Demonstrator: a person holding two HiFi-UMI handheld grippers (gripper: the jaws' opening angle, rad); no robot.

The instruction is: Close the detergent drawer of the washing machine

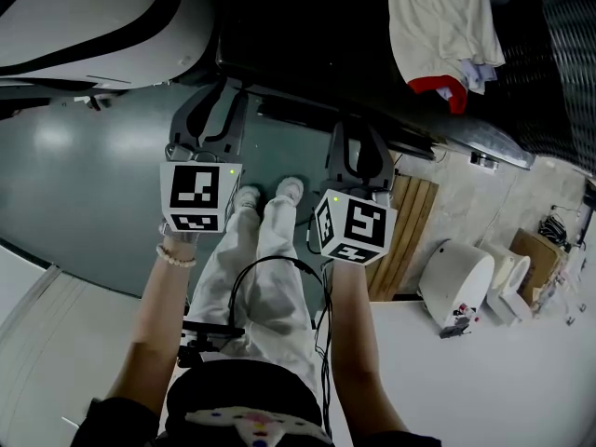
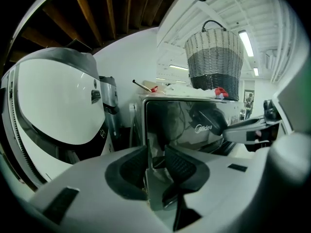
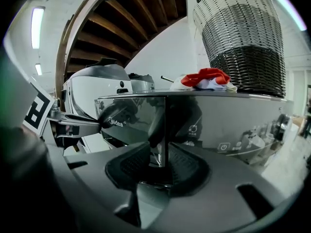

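Note:
The washing machine (image 1: 298, 26) is dark and glossy. Its detergent drawer (image 2: 184, 120), with a brand logo on its front, stands out from the machine (image 3: 233, 120). My left gripper (image 2: 155, 164) has its pads on either side of the drawer's left edge. My right gripper (image 3: 163, 164) straddles the drawer's right edge (image 3: 165, 130) in the same way. Both look closed on the front panel. In the head view the left gripper (image 1: 209, 91) and the right gripper (image 1: 358, 130) both reach to the drawer's dark front (image 1: 298, 110).
A woven basket (image 3: 243, 38) and a white and red cloth (image 3: 206, 79) lie on top of the machine. A white rounded appliance (image 2: 53, 106) stands to its left. A wooden board (image 1: 405, 231) and a white bin (image 1: 456, 282) are on the floor at the right.

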